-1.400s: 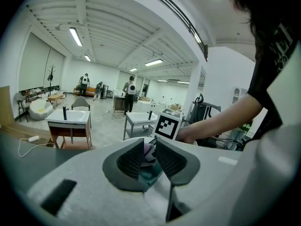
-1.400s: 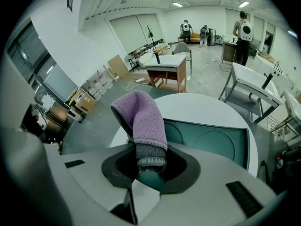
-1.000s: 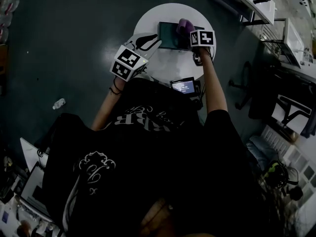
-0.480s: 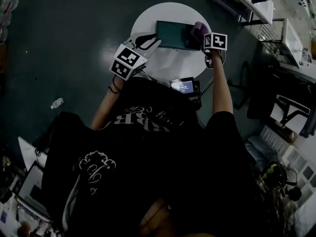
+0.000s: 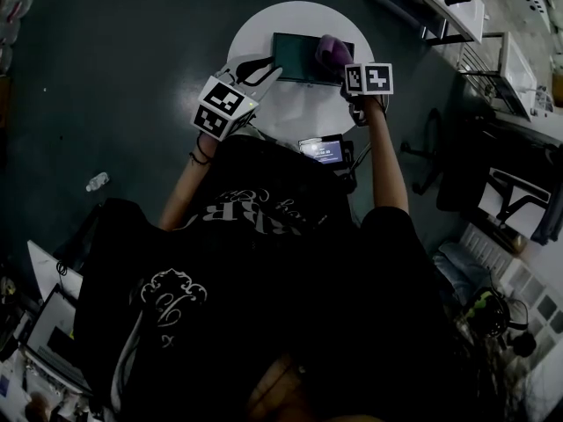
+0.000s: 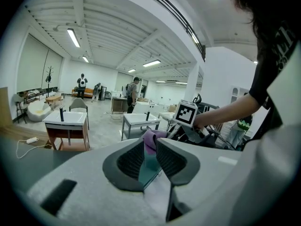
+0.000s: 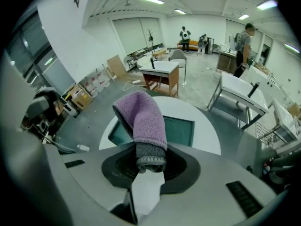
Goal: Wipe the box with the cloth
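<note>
A dark teal flat box (image 5: 297, 58) lies on a round white table (image 5: 290, 112). My left gripper (image 5: 266, 71) is shut on the box's left edge; in the left gripper view the teal box (image 6: 148, 166) sits clamped between the jaws of that gripper (image 6: 150, 158). My right gripper (image 5: 341, 63) is shut on a purple cloth (image 5: 332, 51), which rests on the right part of the box. The cloth (image 7: 143, 121) sticks up out of the right gripper (image 7: 150, 163) and hides part of the box (image 7: 181, 131). The cloth (image 6: 150, 138) shows beyond the left jaws.
A small lit screen device (image 5: 324, 152) sits at the table's near edge by my body. An office chair (image 5: 431, 148) stands to the right, white desks (image 5: 440, 3) at the upper right. A bottle (image 5: 97, 183) lies on the dark floor at the left.
The right gripper carried the cloth to the right across the box, then back to the left. The left gripper kept its hold on the box's edge.
</note>
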Demonstrator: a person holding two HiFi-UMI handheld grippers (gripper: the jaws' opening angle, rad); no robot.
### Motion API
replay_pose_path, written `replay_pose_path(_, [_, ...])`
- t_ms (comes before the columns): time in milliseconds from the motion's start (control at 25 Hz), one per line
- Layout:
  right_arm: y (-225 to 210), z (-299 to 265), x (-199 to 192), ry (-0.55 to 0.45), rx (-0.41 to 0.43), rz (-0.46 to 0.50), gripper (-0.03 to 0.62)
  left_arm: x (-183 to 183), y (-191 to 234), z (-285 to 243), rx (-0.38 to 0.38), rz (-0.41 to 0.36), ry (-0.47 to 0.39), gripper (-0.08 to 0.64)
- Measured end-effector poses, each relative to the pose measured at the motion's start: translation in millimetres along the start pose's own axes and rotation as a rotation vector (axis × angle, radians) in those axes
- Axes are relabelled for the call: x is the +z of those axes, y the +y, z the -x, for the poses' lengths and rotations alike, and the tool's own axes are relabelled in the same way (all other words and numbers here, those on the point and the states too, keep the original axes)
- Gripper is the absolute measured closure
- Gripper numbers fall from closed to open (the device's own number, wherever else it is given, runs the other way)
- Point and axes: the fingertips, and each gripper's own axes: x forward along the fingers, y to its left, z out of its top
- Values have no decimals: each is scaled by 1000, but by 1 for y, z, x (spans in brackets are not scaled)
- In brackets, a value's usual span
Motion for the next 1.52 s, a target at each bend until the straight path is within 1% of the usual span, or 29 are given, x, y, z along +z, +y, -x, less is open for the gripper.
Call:
replay_pose_path(120, [36,-2,-2,11,77,71,506,1,-5,-2,7,-1,-3,482])
replay_pose_path(280, [83,-14,-5,37,184,128,506,2,-11,-5,8,-2,-6,482])
replay_pose_path(400, [111,-29,-10,78,237,174,506,2,-12,-5,10,-2,-5,482])
replay_pose_path(520, [129,-43,-21,120,259,192,506,0,-17,0,15,-2,-5,482])
replay_pose_path(640, [134,-53,-34,142,235,194,506,-3,-23,10,17,-8,-4,482])
replay_pose_path(800, [120,-54,-37,141,222,160,506,-4,-26,12,14,-13,4,482])
replay_pose_path(920, [90,-51,-38,157,174,153,506,-2,-27,2,7,-14,14,482])
replay_pose_path(1000, [78,-47,-47,164,148,146,506,-4,-32,5,0,-18,14,482])
replay_pose_path(1080, [68,-41,-56,159,134,113,506,-7,-38,8,-7,-23,14,482])
replay_pose_path(1240, [29,-28,-64,149,93,47,506,-2,-47,-3,-21,-32,16,482])
replay_pose_path(1520, [-25,-6,-87,141,20,-23,506,1,-64,-16,-39,-44,11,482])
